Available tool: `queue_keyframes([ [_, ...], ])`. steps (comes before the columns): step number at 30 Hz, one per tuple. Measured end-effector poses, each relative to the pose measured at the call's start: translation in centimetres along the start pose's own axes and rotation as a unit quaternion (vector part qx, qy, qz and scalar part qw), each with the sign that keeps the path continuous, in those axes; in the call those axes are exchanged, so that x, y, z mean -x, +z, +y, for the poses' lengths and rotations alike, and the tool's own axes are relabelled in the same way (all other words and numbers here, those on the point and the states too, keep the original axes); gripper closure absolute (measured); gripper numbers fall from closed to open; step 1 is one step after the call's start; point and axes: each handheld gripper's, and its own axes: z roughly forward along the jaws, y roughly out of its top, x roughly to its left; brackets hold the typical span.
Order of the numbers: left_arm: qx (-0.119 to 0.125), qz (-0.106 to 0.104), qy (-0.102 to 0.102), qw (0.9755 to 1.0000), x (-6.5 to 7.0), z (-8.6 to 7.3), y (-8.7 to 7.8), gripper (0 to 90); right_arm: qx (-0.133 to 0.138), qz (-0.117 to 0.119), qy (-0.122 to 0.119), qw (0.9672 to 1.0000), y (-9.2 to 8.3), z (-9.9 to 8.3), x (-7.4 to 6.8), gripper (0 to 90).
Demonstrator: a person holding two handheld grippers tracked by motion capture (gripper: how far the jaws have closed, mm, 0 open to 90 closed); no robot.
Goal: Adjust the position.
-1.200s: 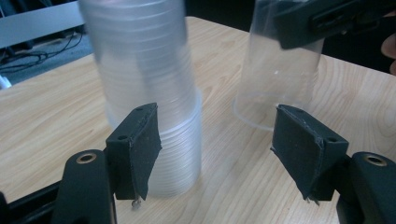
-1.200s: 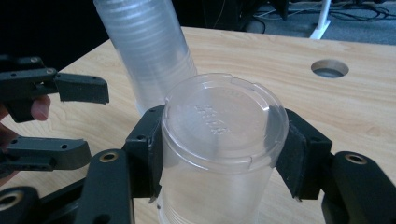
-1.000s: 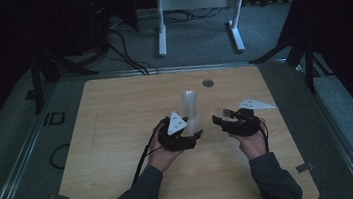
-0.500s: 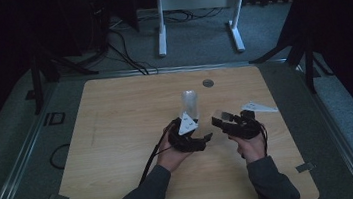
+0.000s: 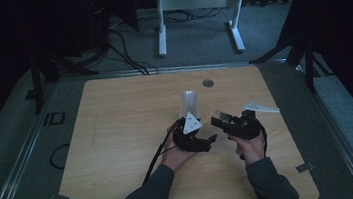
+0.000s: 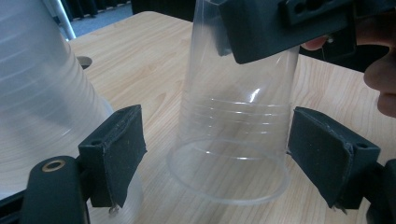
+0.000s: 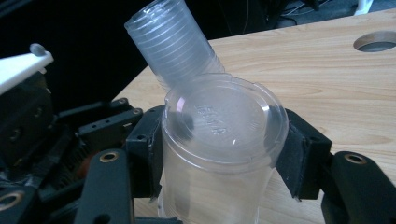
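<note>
Left tool (image 6: pixel 215 154) jaws have just been opening, pads now standing clear either side of the cup (image 6: pixel 233 140). Right tool (image 7: pixel 219 154) is gripping that cup, frame centre, above the counter (image 5: pixel 118 136). Stack (image 5: pixel 190 102) standing just behind. Judging the cup freed from it.

light wooden table (image 5: pixel 118 136), round hole (image 5: pixel 208 83) near far edge; clear cup stack (image 5: pixel 189 103) standing mid-table.
</note>
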Motion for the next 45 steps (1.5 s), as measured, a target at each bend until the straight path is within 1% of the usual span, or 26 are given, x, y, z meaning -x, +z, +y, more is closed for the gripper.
queue_keyframes([
  [8,0.003,-0.008,0.001,1.0000,0.3,-0.2,0.6,18.8,0.011,0.025,0.034,0.9991,-0.2,-0.1,0.5,40.9],
  [11,0.002,-0.012,0.002,0.9999,0.4,-0.3,0.9,19.0,0.011,0.031,0.043,0.9985,-0.3,-0.2,0.7,41.0],
  [16,-0.001,-0.017,-0.001,0.9999,0.5,-0.4,1.2,20.5,0.015,0.040,0.054,0.9976,-0.4,-0.2,0.9,41.1],
  [20,-0.001,-0.018,-0.003,0.9998,0.5,-0.5,1.4,22.7,0.016,0.043,0.055,0.9974,-0.4,-0.2,1.0,41.1],
  [23,-0.002,-0.018,-0.002,0.9998,0.6,-0.5,1.4,24.9,0.016,0.048,0.060,0.9969,-0.4,-0.4,1.2,41.2],
  [27,-0.001,-0.018,-0.001,0.9998,0.7,-0.4,1.4,24.9,0.017,0.054,0.067,0.9961,-0.4,-0.4,1.3,41.3],
  [36,-0.003,-0.017,-0.002,0.9998,0.8,-0.5,1.7,24.2,0.019,0.060,0.075,0.9952,-0.5,-0.5,1.4,41.3],
  [41,0.000,-0.017,0.003,0.9998,1.0,-0.4,1.6,28.0,0.019,0.062,0.074,0.9951,-0.6,-0.5,1.5,41.0],
  [45,0.002,-0.019,0.005,0.9998,1.0,-0.3,1.5,28.4,0.018,0.065,0.068,0.9954,-0.7,-0.4,1.5,38.7],
])
